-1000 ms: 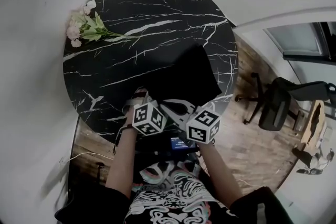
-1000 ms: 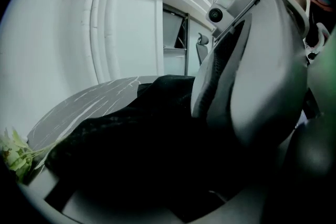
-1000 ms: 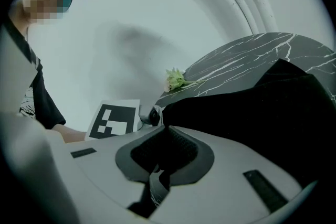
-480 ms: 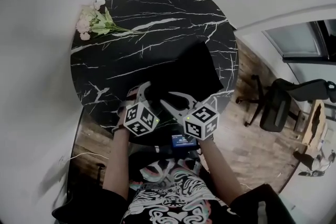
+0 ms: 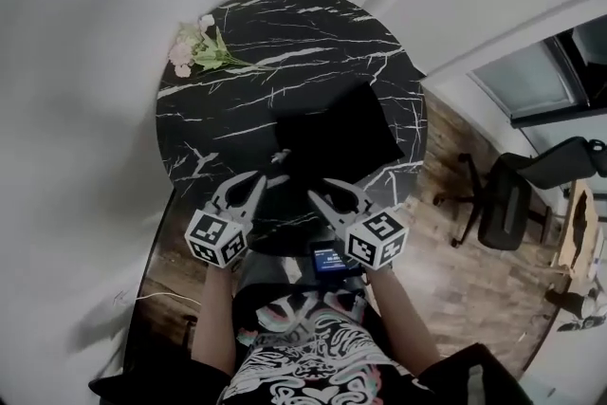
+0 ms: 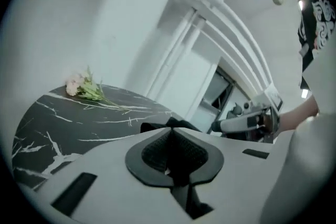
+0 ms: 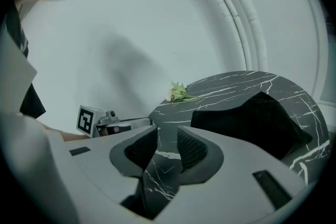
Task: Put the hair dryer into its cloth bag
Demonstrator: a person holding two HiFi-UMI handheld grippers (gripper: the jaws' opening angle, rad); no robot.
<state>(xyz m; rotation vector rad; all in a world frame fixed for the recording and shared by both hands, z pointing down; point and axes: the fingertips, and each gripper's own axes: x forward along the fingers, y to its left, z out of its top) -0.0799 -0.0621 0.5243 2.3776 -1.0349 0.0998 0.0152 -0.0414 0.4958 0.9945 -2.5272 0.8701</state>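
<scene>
Left gripper [image 5: 258,181] — jaws pressed together, nothing between the pads, held over the near edge of the round black marble table [image 5: 218,119]. Right gripper [image 5: 330,194] — jaws have just been opening, the gap now wide, with only tabletop seen through it. Black cloth bag [image 5: 337,133] lies lumpy on the table beyond both, touched by neither.

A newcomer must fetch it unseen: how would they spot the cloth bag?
Look at the round black marble table with white veins. On its near right part lies the cloth bag, a matte black shape. Unlike the pink flowers at the far left rim, it is plain dark and carries no veins.
</scene>
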